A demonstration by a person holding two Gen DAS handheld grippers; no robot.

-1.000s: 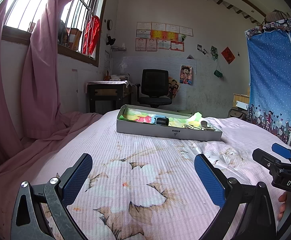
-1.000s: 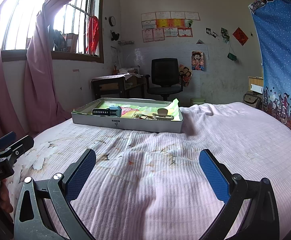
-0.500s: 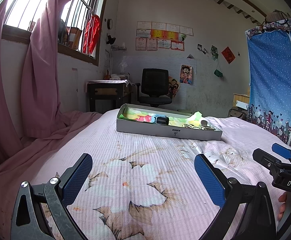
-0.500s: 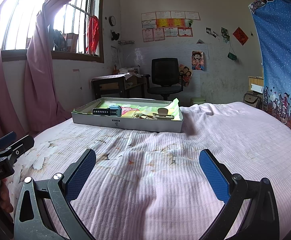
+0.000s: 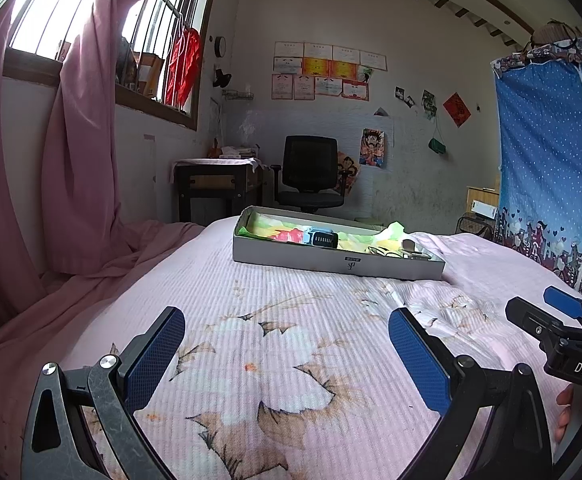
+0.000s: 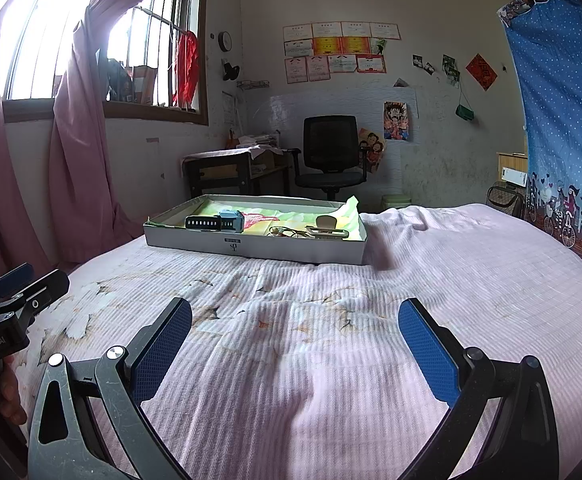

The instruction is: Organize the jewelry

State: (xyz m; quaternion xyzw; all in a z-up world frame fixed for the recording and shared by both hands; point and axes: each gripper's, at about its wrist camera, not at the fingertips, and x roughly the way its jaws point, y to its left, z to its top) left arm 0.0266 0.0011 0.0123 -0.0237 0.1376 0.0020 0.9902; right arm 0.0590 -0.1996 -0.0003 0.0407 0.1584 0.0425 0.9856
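While apart: two grippers (image 5: 287,346) (image 6: 295,340), one box (image 6: 251,246)

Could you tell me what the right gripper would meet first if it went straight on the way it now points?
Probably the near wall of the shallow box; only bare bedspread lies before the open right gripper, though its height is unclear.

- The bedspread (image 6: 331,360) is showing ribbed, matt cloth.
- On it, the shallow box (image 6: 251,246) is looking like matt grey cardboard, lined with crinkled paper (image 6: 351,210).
- Gripper pads (image 6: 161,354) are showing textured blue rubber.
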